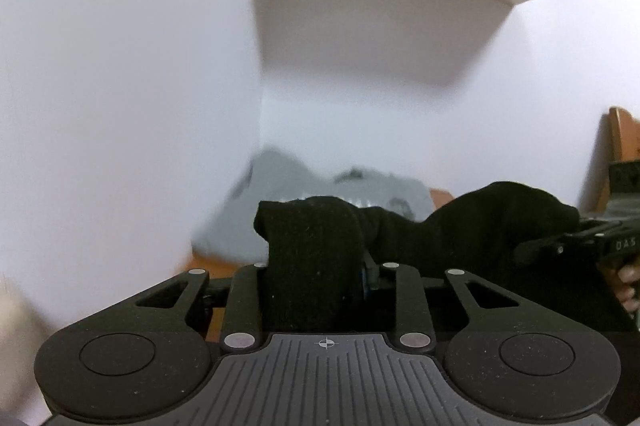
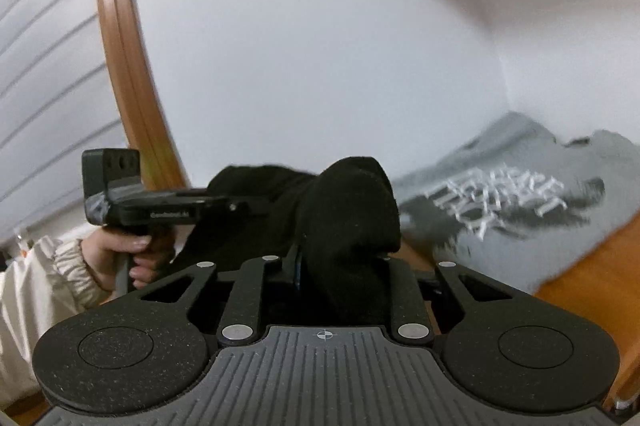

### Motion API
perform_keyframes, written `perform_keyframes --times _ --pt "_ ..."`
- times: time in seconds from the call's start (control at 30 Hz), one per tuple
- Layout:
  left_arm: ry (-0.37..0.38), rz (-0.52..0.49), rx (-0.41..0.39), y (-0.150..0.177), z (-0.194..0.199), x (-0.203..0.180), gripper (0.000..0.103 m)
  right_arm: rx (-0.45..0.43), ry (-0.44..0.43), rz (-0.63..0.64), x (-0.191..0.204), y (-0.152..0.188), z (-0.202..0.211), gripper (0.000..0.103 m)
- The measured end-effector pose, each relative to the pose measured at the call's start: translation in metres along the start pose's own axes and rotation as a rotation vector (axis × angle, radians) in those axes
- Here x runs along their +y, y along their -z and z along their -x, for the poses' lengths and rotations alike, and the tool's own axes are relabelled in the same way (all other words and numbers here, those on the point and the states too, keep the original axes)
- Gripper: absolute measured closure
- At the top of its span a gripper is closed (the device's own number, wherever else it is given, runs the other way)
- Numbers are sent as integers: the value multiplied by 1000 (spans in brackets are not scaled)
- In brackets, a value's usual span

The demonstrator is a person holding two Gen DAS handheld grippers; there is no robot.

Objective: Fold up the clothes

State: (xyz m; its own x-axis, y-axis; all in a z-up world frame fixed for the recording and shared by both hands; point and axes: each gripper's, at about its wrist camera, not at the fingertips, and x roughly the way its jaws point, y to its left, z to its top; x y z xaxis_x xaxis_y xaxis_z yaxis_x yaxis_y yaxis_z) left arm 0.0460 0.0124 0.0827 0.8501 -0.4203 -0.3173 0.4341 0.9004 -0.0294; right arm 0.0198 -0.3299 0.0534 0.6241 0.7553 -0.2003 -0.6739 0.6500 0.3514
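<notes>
Black garment (image 1: 460, 226) hangs stretched between my two grippers, its long axis running side to side: left hand-held gripper (image 1: 316, 266) clenched on one end, right hand-held gripper (image 2: 340, 258) on the other, above the tabletop (image 2: 592, 266), grey printed T-shirt (image 2: 520, 202) lying beyond.

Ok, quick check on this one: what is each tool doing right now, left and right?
Left tool: closed on the black garment, lifted off the surface.
Right tool: closed on the same black garment, another part of it.
</notes>
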Motion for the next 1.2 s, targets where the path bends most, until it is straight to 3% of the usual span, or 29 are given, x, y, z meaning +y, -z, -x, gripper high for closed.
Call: perform_keyframes --times 0.27,0.4,0.47,0.5,0.53,0.57,0.6,0.63,0.67,0.77,1.0,1.2 --pt "-105 7 -170 -78 -13 1 73 -66 -83 37 -28 -78 -17 83" --pt "-126 -16 -228 -129 -62 11 74 -131 -52 27 -67 -125 -32 83" --pt "-107 -51 -213 -164 -113 20 71 -170 18 -4 -101 -148 -42 83" --pt "-110 -61 -180 -180 -148 25 58 -156 64 -46 -127 -158 -53 78" --pt "-141 -61 -97 -195 -192 33 50 -138 111 -92 -154 -167 -65 72" --pt "-202 -80 -22 -202 -230 37 39 -98 210 -103 -178 -172 -77 58" --pt "-264 -116 39 -201 -262 39 54 -54 316 -110 -201 -176 -89 55" --pt "-298 -141 74 -195 -281 38 56 -39 462 -109 -219 -173 -97 54" --pt "-325 -162 105 -187 -299 36 56 -18 531 -95 -231 -168 -102 50" --pt "-235 -137 116 -160 -303 35 50 5 477 -47 -238 -146 -105 48" --pt "-189 -118 98 -126 -282 35 43 60 294 52 -200 -105 -132 42" --pt "-147 -109 118 -90 -258 20 36 82 283 173 -163 -86 -148 36"
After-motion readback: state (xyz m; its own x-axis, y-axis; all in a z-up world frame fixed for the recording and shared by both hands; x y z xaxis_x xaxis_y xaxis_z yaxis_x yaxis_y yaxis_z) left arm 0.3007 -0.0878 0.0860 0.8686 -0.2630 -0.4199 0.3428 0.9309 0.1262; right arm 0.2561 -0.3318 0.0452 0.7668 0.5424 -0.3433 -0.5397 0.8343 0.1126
